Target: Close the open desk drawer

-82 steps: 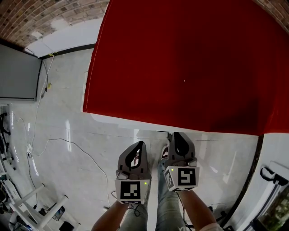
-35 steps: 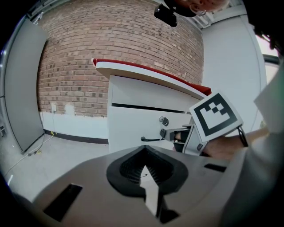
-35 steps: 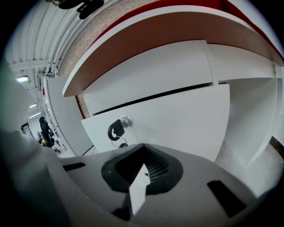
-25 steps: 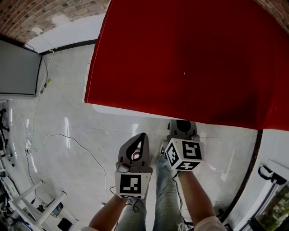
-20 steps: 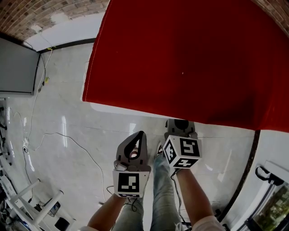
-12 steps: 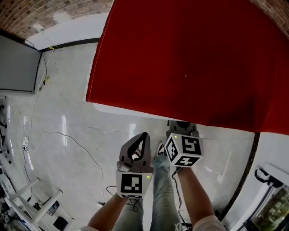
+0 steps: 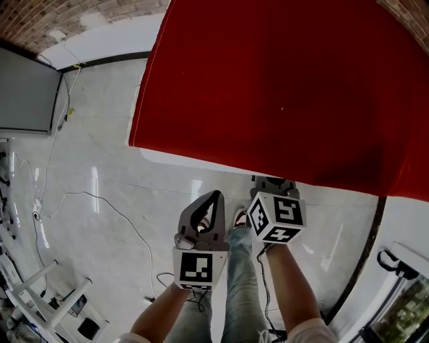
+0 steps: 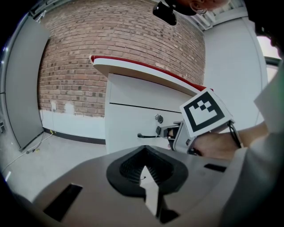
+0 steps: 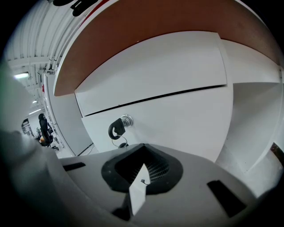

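The desk has a red top [image 7: 281,87] and a white front. In the left gripper view its drawer front [image 8: 133,126] carries a dark handle [image 8: 148,135] and a lock [image 8: 158,118]. My right gripper [image 7: 271,182] is shut and empty, its tip under the desk's front edge. Its own view shows the white drawer front [image 9: 177,119] close ahead, with a key in the lock [image 9: 119,127]. The left gripper [image 7: 216,195] hangs shut and empty over the floor, short of the desk. How far out the drawer stands I cannot tell.
A brick wall [image 7: 80,17] runs behind the desk, and a grey panel [image 7: 27,94] stands at the left. A thin cable [image 7: 100,208] lies across the pale floor. A white rack [image 7: 47,295] sits at the bottom left. My legs [image 7: 234,288] are below the grippers.
The right gripper has moved forward until its tip sits under the desk's edge. The left gripper has stayed almost in place.
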### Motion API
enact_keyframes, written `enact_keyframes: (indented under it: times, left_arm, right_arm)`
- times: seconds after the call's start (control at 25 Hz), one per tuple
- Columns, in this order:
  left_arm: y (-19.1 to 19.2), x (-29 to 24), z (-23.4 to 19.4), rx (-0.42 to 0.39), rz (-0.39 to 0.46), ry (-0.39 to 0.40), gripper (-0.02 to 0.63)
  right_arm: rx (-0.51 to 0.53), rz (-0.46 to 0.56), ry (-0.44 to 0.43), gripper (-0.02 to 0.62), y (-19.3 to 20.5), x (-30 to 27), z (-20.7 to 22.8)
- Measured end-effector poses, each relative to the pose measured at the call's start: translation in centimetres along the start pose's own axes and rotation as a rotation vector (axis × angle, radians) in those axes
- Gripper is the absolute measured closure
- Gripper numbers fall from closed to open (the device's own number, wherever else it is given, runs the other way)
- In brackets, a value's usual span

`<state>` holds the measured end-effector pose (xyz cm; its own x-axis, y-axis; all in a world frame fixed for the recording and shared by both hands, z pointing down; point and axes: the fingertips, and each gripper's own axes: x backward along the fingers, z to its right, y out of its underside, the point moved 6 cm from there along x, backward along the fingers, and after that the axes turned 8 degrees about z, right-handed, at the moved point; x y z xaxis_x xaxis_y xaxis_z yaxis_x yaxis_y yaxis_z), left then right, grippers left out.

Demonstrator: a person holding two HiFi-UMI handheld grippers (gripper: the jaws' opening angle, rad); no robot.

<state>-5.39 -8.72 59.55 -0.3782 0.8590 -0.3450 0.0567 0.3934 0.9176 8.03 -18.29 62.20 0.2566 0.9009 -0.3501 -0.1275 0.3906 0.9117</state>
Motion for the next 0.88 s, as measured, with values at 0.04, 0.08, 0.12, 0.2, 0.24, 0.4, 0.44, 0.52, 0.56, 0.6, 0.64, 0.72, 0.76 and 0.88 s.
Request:
enact_keyframes:
  times: [0.04, 0.08, 0.12, 0.2, 0.24, 0.4, 0.44, 0.52, 0.56, 0.6, 0.64, 0.72, 0.76, 0.88]
  left_arm:
    - [-0.13, -0.04, 0.06, 0.003, 0.007, 0.0, 0.607]
    - [-0.26, -0.08, 0.09, 0.006, 0.014, -0.001, 0.607]
    - [-0.34, -0.08, 0.1, 0.005, 0.016, 0.0, 0.607]
    - [-0.31, 0.03, 0.05, -0.005, 0.007, 0.005, 0.607]
    - [-0.3, 0.06, 0.0, -0.004, 0.006, 0.004, 0.607]
    - [-0.14, 0.13, -0.13, -0.007, -0.003, 0.001, 0.607]
    - [-0.15, 0.12, -0.12, -0.005, 0.0, -0.002, 0.607]
    - [-0.26, 0.04, -0.14, 0.002, 0.01, -0.008, 0.607]
    - [-0.31, 0.01, -0.19, 0.005, 0.016, -0.012, 0.607]
    - [-0.31, 0.03, -0.26, 0.006, 0.017, -0.014, 0.607]
    - [-0.27, 0.06, -0.34, 0.005, 0.014, -0.015, 0.607]
    - [-0.09, 0.13, -0.44, -0.004, -0.002, -0.01, 0.607]
    - [-0.03, 0.14, -0.42, -0.01, -0.009, -0.006, 0.607]
    - [-0.08, 0.05, -0.23, -0.018, -0.012, 0.001, 0.607]
  right_arm:
    - [0.001, -0.001, 0.001, 0.597, -0.03, -0.1, 0.02]
    - [0.001, -0.002, 0.001, 0.597, -0.11, -0.25, 0.06]
    - [0.0, -0.005, 0.0, 0.597, -0.2, -0.4, 0.1]
    - [-0.002, -0.008, -0.002, 0.597, -0.33, -0.59, 0.14]
    - [-0.003, -0.009, -0.003, 0.597, -0.33, -0.61, 0.14]
    - [0.001, -0.008, 0.0, 0.598, -0.31, -0.57, 0.2]
    - [0.006, -0.007, 0.002, 0.597, -0.34, -0.59, 0.24]
    - [0.02, -0.004, 0.0, 0.597, -0.51, -0.77, 0.33]
    - [0.024, -0.005, -0.005, 0.598, -0.58, -0.85, 0.36]
    - [0.024, -0.006, -0.008, 0.597, -0.59, -0.89, 0.36]
    - [0.023, -0.007, -0.01, 0.597, -0.58, -0.9, 0.34]
    - [0.022, -0.008, -0.008, 0.597, -0.55, -0.92, 0.23]
    - [0.023, -0.007, -0.007, 0.597, -0.52, -0.92, 0.2]
    - [0.03, -0.006, -0.003, 0.597, -0.52, -0.91, 0.27]
